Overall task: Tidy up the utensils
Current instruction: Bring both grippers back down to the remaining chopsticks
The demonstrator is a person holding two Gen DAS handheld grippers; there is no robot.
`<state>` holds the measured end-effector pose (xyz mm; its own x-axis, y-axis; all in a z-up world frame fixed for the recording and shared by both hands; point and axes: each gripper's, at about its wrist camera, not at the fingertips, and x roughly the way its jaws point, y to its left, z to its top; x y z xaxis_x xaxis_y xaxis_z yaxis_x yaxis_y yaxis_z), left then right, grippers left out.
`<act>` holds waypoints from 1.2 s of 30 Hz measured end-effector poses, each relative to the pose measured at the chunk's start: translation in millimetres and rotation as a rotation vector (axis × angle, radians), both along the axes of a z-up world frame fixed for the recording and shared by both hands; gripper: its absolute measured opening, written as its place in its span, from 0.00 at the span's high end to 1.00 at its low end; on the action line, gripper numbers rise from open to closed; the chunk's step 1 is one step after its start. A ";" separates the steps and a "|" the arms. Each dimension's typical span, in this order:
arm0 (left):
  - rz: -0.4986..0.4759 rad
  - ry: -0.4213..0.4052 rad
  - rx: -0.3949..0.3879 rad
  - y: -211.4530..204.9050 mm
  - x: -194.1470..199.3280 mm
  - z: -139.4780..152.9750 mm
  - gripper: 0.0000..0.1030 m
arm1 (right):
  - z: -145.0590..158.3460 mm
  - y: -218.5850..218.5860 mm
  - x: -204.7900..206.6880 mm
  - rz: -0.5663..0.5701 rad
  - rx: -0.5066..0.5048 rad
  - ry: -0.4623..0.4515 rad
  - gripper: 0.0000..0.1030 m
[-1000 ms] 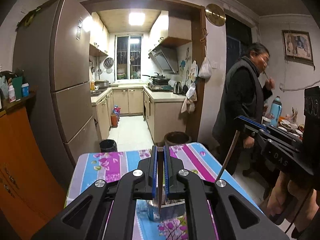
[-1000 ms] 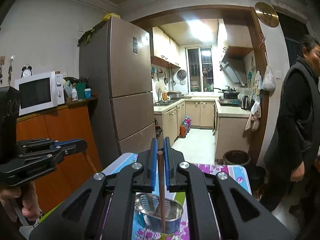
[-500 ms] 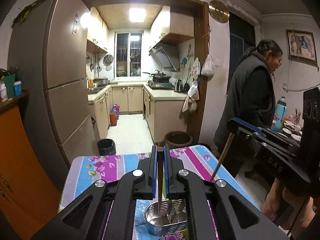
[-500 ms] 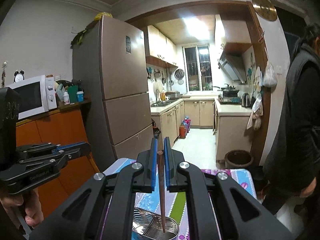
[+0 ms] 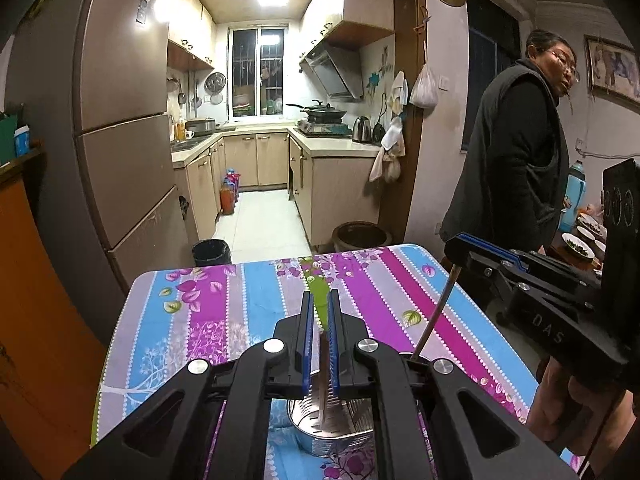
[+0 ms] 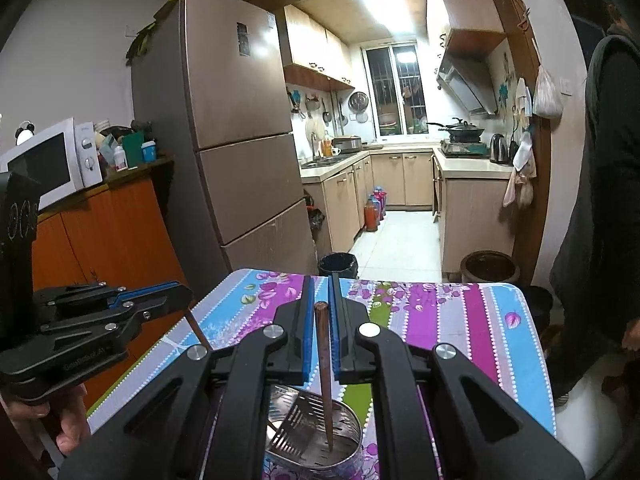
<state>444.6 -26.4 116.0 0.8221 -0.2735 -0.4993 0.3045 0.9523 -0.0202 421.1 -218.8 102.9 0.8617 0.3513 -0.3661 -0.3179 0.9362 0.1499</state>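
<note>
A perforated metal utensil holder (image 5: pixel 332 436) (image 6: pixel 316 448) stands on the striped floral tablecloth (image 5: pixel 224 320), close under both grippers. My left gripper (image 5: pixel 320 296) is shut on a thin brown chopstick (image 5: pixel 321 384) that hangs down with its tip inside the holder. My right gripper (image 6: pixel 320 280) is shut on a second brown chopstick (image 6: pixel 325 368), its tip also down in the holder beside a slanted perforated divider (image 6: pixel 296 424). Each gripper shows in the other's view: the right one (image 5: pixel 460 246) with its chopstick (image 5: pixel 434 322), the left one (image 6: pixel 178 294).
A person in a dark vest (image 5: pixel 516 152) stands at the table's far right corner. A tall fridge (image 6: pixel 236 128) and an orange cabinet (image 6: pixel 104 232) with a microwave (image 6: pixel 48 160) line the left. Beyond the table's far edge are a black bin (image 5: pixel 211 252) and a brown crock (image 5: pixel 362 236).
Both grippers have come down and forward over the table. The holder has slid closer under them, and both chopstick tips now reach into it. The person at the right has turned.
</note>
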 end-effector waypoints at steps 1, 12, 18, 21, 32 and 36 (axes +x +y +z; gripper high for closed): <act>0.002 -0.002 -0.002 0.9 -1.0 1.9 0.88 | 2.2 -0.4 -1.7 -0.002 0.002 -0.001 0.90; 0.019 -0.167 -0.017 47.4 -108.5 26.3 0.54 | 46.3 -41.2 -122.2 0.006 0.059 -0.077 0.46; 0.029 -0.258 0.015 88.3 -229.2 -20.6 0.37 | 10.3 -55.0 -243.9 0.061 0.059 -0.094 0.40; 0.035 -0.224 -0.002 105.4 -277.1 -64.1 0.37 | -49.9 -47.1 -305.7 0.038 0.054 -0.075 0.40; 0.037 -0.017 0.002 105.7 -349.7 -225.8 0.42 | -222.3 27.9 -371.9 -0.035 0.014 0.115 0.79; 0.021 -0.001 0.011 103.5 -356.4 -241.3 0.45 | -232.2 37.9 -371.5 -0.038 -0.018 0.127 0.79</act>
